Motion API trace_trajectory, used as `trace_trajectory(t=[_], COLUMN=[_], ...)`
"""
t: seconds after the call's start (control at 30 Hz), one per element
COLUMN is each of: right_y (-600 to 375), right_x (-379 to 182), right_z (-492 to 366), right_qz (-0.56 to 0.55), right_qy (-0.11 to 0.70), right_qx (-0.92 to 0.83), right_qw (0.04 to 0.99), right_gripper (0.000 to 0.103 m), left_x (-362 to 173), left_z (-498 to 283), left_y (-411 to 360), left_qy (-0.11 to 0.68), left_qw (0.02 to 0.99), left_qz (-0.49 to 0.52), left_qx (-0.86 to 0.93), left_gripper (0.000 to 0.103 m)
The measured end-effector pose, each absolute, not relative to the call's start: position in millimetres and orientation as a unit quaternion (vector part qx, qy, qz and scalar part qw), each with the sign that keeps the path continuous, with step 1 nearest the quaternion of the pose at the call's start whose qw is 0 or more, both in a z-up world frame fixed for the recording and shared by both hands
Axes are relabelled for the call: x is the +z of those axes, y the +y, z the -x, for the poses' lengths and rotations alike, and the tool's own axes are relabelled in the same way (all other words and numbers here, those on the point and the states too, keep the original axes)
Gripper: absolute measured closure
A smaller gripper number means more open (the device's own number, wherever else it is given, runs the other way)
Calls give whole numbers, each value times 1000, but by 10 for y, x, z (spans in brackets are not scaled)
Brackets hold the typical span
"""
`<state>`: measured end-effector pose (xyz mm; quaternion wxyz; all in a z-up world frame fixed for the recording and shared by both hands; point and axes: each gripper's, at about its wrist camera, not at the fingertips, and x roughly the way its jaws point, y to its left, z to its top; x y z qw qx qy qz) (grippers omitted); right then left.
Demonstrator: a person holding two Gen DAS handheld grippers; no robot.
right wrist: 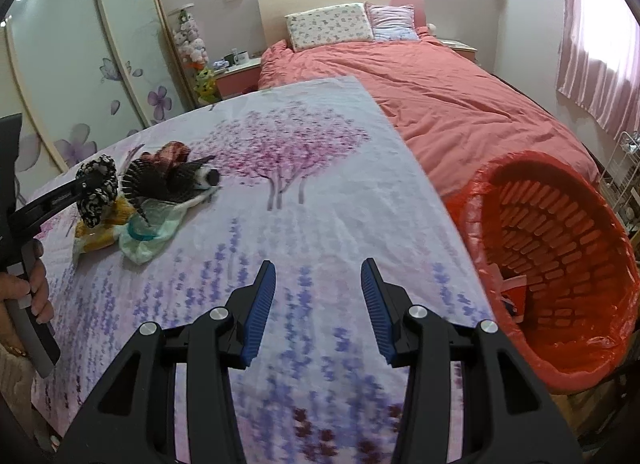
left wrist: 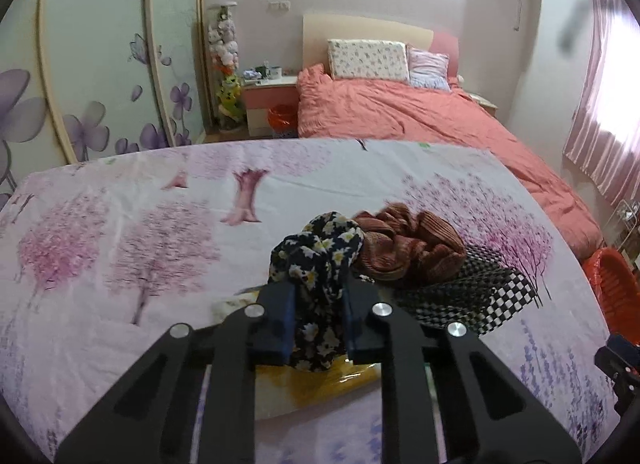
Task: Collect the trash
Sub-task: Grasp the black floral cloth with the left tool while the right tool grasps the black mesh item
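Note:
A dark scrunchie with a yellow-white flower print (left wrist: 320,248) stands up between the blue pads of my left gripper (left wrist: 320,292), which is shut on it. Behind it lie a rust-brown ribbed scrunchie (left wrist: 408,244) and a black-and-white checked cloth (left wrist: 480,292). A yellow wrapper (left wrist: 340,384) lies under the fingers. The right wrist view shows the same pile at the left: the flower-print scrunchie (right wrist: 98,192) in the left gripper (right wrist: 86,184), a yellow bag (right wrist: 96,236) and pale green plastic (right wrist: 152,232). My right gripper (right wrist: 318,268) hangs open over bare tablecloth, holding nothing.
The table wears a cloth printed with pink trees (right wrist: 320,184). A red basket lined with a red bag (right wrist: 560,264) stands off the table's right edge, with some scraps inside. Beyond are a bed with a coral cover (left wrist: 400,112), a nightstand and sliding wardrobe doors.

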<state>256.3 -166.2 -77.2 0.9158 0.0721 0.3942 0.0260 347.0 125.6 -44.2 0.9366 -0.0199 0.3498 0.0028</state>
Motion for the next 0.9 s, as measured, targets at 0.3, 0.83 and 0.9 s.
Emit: trace_trajectory(t=[0.3, 0.83, 0.9], right_y=[-1070, -341, -344], right_x=[-622, -633, -696], right_z=[-2756, -3331, -3361], right_qz=[-69, -53, -54], right_qy=[377, 374, 382], right_qx=[83, 101, 104], right_qw=[920, 920, 917], right_gripper=[57, 64, 87], left_x=[-212, -218, -234], left_z=[-3142, -2822, -2818], left_y=[1829, 2427, 2433], left_qy=[325, 323, 324], left_qw=[945, 943, 942], left_qz=[26, 55, 57], left_qx=[40, 63, 62], left_gripper=[84, 84, 84])
